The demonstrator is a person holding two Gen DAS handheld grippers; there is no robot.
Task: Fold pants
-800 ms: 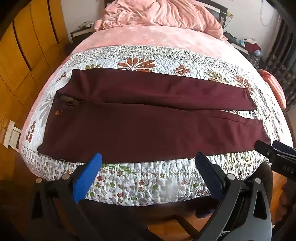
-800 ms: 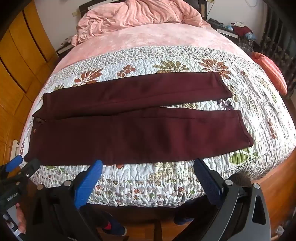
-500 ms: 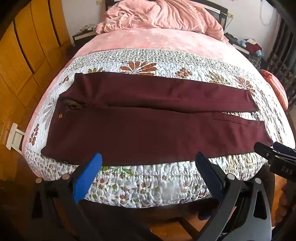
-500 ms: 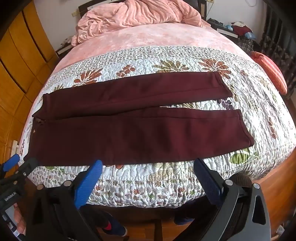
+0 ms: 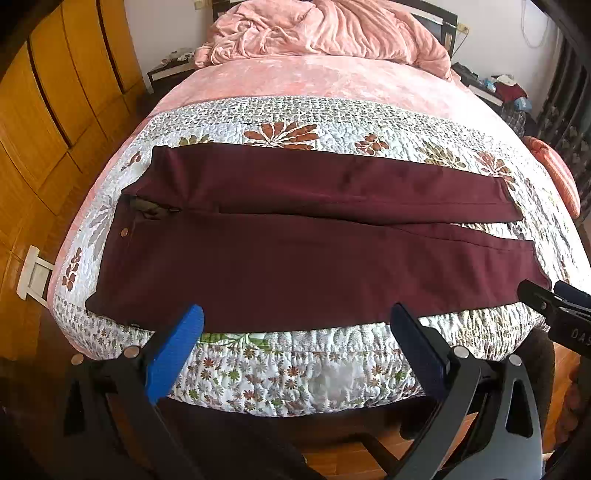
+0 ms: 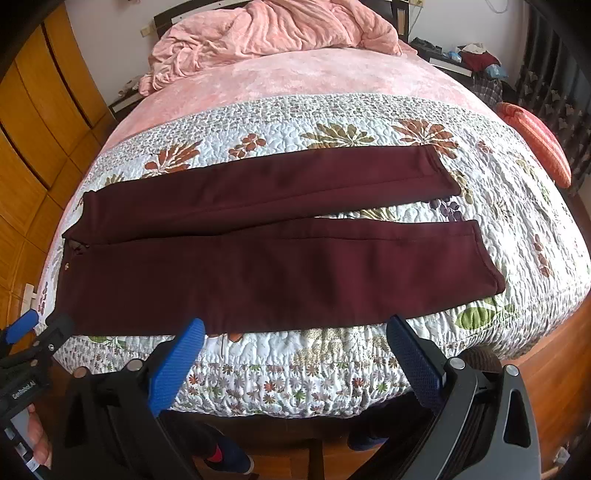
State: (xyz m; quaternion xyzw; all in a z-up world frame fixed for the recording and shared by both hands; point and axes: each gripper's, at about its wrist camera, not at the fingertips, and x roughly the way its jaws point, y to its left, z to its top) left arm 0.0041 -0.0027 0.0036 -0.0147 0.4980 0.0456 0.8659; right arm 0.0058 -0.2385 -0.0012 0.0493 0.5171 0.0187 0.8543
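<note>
From my left wrist camera, my left gripper (image 5: pixel 295 332) stands spread wide, its 2 blue pads far apart and nothing between them. The pads hang over the near side of the bed, above the flowered quilt (image 5: pixel 280 373) where it drapes down the mattress edge. The maroon pants (image 5: pixel 295 254) lie flat on top of that quilt, just beyond my fingertips, stretched crosswise with the waist at the left and the 2 legs running to the right. The near edge of the near leg sits right behind the pad tips, not touched by them. At the right edge of this view my right gripper (image 5: pixel 554 302) pokes in beside the cuff of the near leg; I cannot tell from here whether it touches the cloth. A rumpled pink blanket (image 5: pixel 325 33) is heaped at the far end of the bed.

From my right wrist camera, my right gripper (image 6: pixel 295 332) is likewise wide open and empty, its pads hovering over the quilt's draped edge (image 6: pixel 295 373). The pants (image 6: pixel 280 273) lie just past them, waist to the left, cuffs to the right, the 2 legs parting slightly toward the cuffs. My left gripper (image 6: pixel 22 332) shows at the lower left, near the waist end, with my fingers (image 6: pixel 37 435) under it.
</note>
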